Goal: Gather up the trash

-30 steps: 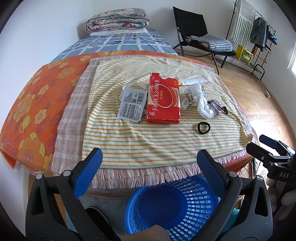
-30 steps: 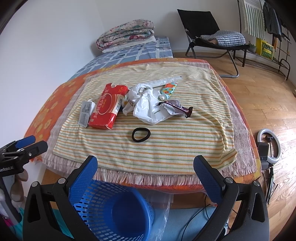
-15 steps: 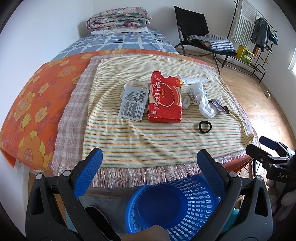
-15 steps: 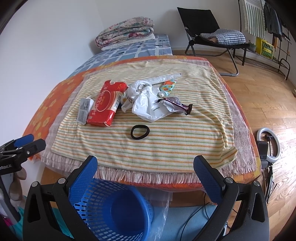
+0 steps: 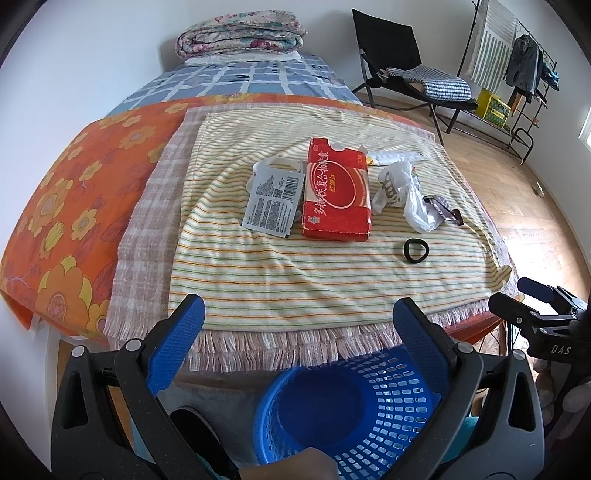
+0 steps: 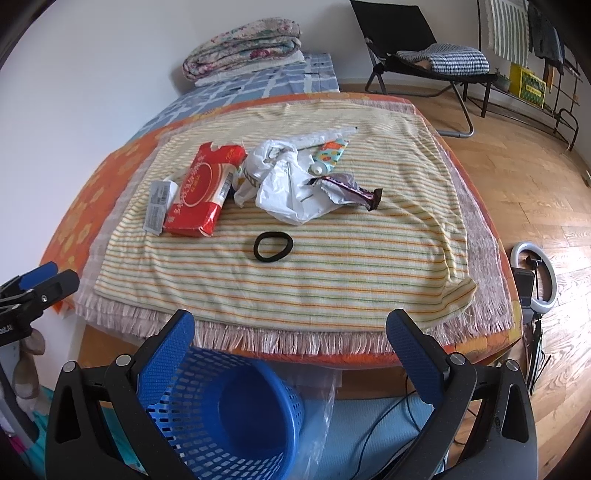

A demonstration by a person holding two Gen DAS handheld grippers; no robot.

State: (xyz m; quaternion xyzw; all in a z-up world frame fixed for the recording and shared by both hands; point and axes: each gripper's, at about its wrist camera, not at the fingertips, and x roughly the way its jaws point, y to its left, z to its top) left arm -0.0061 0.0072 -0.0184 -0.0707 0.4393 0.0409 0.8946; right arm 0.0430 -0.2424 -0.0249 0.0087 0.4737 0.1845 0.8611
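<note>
Trash lies on a striped towel on the bed: a red box [image 5: 337, 196] [image 6: 201, 194], a grey printed packet [image 5: 274, 205] [image 6: 158, 205], crumpled white plastic bags [image 5: 402, 194] [image 6: 291, 184], a dark candy wrapper [image 6: 354, 192] [image 5: 443, 210], a colourful tube [image 6: 328, 155] and a black hair band [image 6: 273, 246] [image 5: 416, 251]. A blue mesh basket [image 5: 351, 410] [image 6: 225, 413] stands on the floor below the bed's near edge. My left gripper [image 5: 297, 328] and right gripper [image 6: 291, 339] are both open and empty, held above the basket, short of the bed.
A folded quilt [image 5: 240, 33] lies at the bed's far end. A black folding chair [image 5: 406, 70] and a clothes rack [image 5: 517, 55] stand on the wooden floor to the right. A ring light [image 6: 533, 273] and cables lie by the bed's right corner.
Both grippers have moved slightly forward and up toward the bed; the trash sits a little lower in view. Nothing was picked up.
</note>
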